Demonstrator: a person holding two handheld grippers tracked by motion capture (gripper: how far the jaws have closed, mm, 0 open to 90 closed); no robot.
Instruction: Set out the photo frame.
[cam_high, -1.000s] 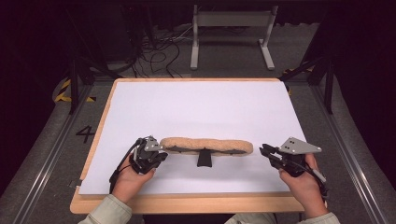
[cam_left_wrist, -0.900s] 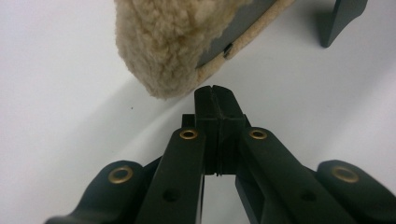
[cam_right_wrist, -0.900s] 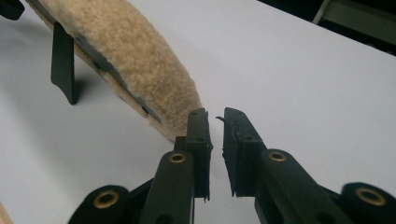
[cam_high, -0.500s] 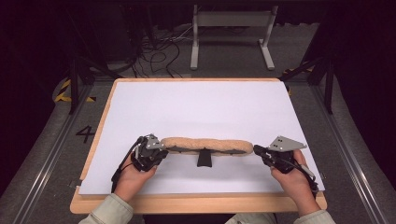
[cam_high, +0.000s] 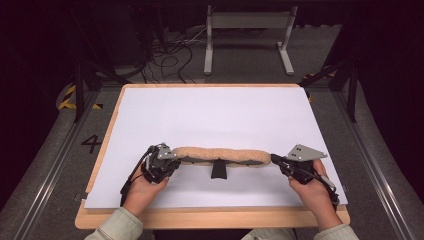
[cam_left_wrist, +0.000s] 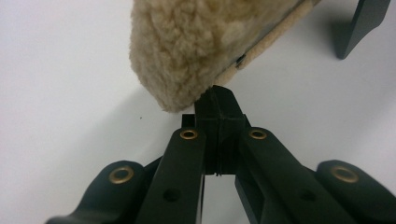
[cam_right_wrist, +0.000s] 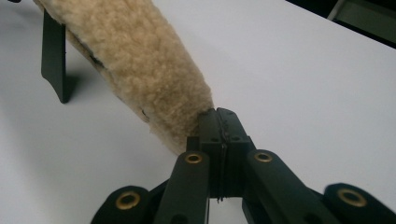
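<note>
Fleece pad, tan and long, black stand beneath.

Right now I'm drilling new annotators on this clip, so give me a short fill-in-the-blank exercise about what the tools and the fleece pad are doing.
1. The fleece pad lies on a ____ sheet.
2. The left tool and the right tool each pinch one ____ of the pad.
3. The jaws of both tools are ____.
4. Under the pad's middle stands a ____ prop.

Missing words: white; end; shut; black
</note>
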